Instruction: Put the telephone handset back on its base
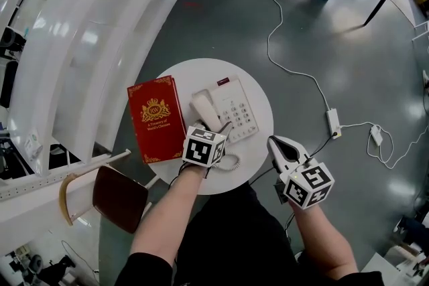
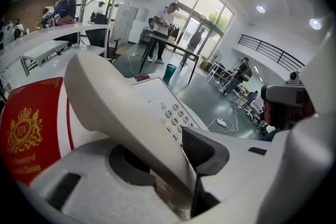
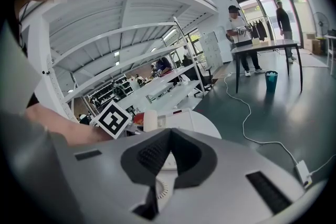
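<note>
Beside the red "World's Classics" book (image 1: 156, 118), left hand-held gripper (image 2: 168, 160) gapes around the handset (image 1: 203, 109); right hand-held gripper (image 3: 168, 159) closed.

Smooth plastic handset (image 2: 115, 107); glossy red book (image 1: 155, 118)

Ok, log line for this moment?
handset: lying on base | left gripper: open, jaws around handset | right gripper: shut, empty | red book: beside base

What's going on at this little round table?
A person with two grippers is putting the handset on its telephone base on a round table. The left gripper has its jaws apart around the handset, which lies along the base. The right gripper hangs shut and empty by the table's edge. A red book lies beside the phone.
</note>
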The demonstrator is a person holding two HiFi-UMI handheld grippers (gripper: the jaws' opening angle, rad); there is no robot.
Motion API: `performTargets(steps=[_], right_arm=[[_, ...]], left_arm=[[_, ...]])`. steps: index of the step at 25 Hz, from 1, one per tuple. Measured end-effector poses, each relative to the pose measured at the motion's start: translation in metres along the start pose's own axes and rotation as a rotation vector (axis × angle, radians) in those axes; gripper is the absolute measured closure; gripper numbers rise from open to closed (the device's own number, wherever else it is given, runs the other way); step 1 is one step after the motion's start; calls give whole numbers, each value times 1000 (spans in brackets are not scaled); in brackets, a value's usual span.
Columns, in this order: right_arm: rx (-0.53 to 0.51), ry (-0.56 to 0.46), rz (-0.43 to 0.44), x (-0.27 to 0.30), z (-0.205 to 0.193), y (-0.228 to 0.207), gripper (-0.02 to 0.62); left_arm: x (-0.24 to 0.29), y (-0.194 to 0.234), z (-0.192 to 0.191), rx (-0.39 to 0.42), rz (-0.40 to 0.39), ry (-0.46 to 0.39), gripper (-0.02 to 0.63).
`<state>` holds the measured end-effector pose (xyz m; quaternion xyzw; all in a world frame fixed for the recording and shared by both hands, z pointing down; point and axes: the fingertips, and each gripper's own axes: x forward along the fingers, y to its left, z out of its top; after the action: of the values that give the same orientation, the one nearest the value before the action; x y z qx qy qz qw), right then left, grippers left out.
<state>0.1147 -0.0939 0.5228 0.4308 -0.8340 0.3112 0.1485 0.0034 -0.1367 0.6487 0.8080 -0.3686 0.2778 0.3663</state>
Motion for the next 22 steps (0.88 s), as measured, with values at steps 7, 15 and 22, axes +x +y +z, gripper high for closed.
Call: performTargets(steps=[7,15,22], right_arm=[[4,1,1,-1,-1,0,589],[5,-1,5,-5,-1,0,589],[5,5,5,-8,-4,-2,589]], left_arm=[[2,3,-2,17,14,33,413],[-3,-6,4,8,-29,6,462],[5,-16,17,-63,-141,-8,463]])
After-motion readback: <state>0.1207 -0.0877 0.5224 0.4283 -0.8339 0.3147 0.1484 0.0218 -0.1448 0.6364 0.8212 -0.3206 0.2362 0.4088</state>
